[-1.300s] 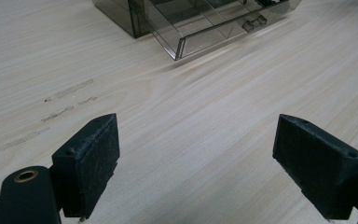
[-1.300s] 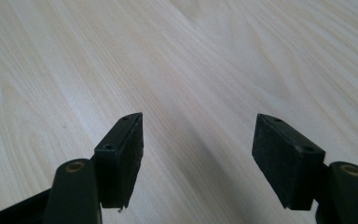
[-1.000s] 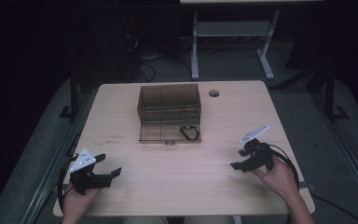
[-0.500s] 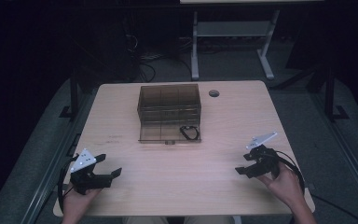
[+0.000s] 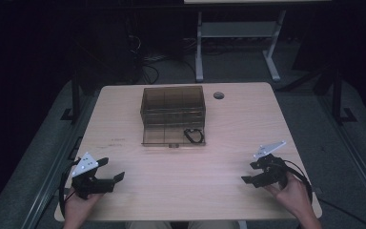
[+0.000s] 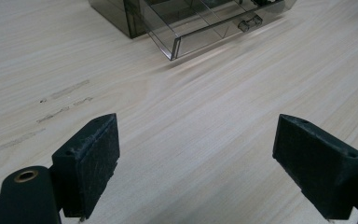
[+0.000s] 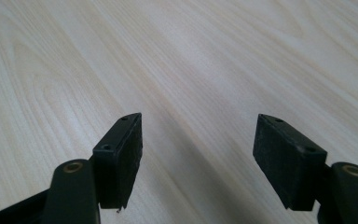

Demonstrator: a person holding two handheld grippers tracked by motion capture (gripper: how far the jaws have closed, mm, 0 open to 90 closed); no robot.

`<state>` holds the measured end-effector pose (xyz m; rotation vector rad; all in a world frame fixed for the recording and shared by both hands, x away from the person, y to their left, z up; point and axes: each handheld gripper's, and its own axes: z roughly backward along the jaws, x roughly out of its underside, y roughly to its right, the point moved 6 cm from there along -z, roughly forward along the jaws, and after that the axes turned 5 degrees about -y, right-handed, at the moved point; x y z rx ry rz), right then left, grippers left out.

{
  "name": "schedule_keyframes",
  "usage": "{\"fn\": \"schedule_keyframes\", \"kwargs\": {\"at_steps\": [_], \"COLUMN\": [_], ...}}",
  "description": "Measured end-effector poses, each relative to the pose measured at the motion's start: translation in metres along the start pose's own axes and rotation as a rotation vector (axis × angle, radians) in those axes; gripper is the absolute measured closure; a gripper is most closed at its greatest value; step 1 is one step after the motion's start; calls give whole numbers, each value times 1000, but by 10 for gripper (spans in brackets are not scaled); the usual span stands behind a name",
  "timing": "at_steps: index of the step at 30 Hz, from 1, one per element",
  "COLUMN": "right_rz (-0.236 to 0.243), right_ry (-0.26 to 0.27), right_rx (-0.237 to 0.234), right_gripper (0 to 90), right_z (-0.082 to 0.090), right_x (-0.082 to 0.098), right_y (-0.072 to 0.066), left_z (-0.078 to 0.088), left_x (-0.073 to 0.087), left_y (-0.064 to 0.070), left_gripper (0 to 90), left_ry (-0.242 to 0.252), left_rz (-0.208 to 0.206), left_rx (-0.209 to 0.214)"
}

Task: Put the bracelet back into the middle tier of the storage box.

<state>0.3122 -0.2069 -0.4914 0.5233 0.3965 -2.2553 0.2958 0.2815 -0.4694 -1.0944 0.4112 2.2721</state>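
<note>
A smoky clear plastic drawer box (image 5: 173, 102) stands in the middle of the wooden table (image 5: 228, 129). Its bottom drawer (image 5: 171, 138) is pulled out toward me, and a small black looped item (image 5: 194, 136) lies in the drawer's right part. My left gripper (image 5: 112, 168) rests open at the near left of the table, nothing between its pads (image 6: 91, 161); the drawer's front (image 6: 214, 32) lies ahead of it. My right gripper (image 5: 249, 172) is open at the near right, held over bare wood with nothing between its pads (image 7: 121, 156).
A round grey cable hole (image 5: 218, 95) sits in the tabletop behind and right of the box. Beyond the far edge stand a desk frame (image 5: 233, 33) and floor cables (image 5: 147, 62). Faint dark marks (image 6: 60, 100) streak the wood left of the drawer.
My right gripper has drawn back a little toward the near edge of the table, still open. The left gripper and the drawer box have not moved.
</note>
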Motion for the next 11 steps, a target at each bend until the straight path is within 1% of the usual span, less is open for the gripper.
{"fn": "schedule_keyframes", "kwargs": {"at_steps": [2,3,4,6,7,8,11], "right_rz": [4,-2,7,3,-1,-5,-9], "right_ry": [3,1,4,13,19,21,39], "right_rx": [0,-1,4,3,3,3,12], "right_gripper": [316,311,308,305,302,298,285], "right_z": [-1,-1,-1,-1,0,1,3], "right_x": [2,2,3,5,6,8,11], "right_y": [-1,-2,-2,-3,-4,-4,-4], "left_z": [-1,-1,-1,-3,-4,-5,-5], "left_x": [-1,-1,-1,-2,-2,-3,-4], "left_y": [1,1,1,2,2,3,3], "left_gripper": [140,140,140,140,140,140,140], "left_ry": [4,6,-4,1,-7,-4,-6], "left_rz": [-1,-3,-11,-11,-13,-13,-15], "left_rx": [2,2,2,7,6,8,5]}}
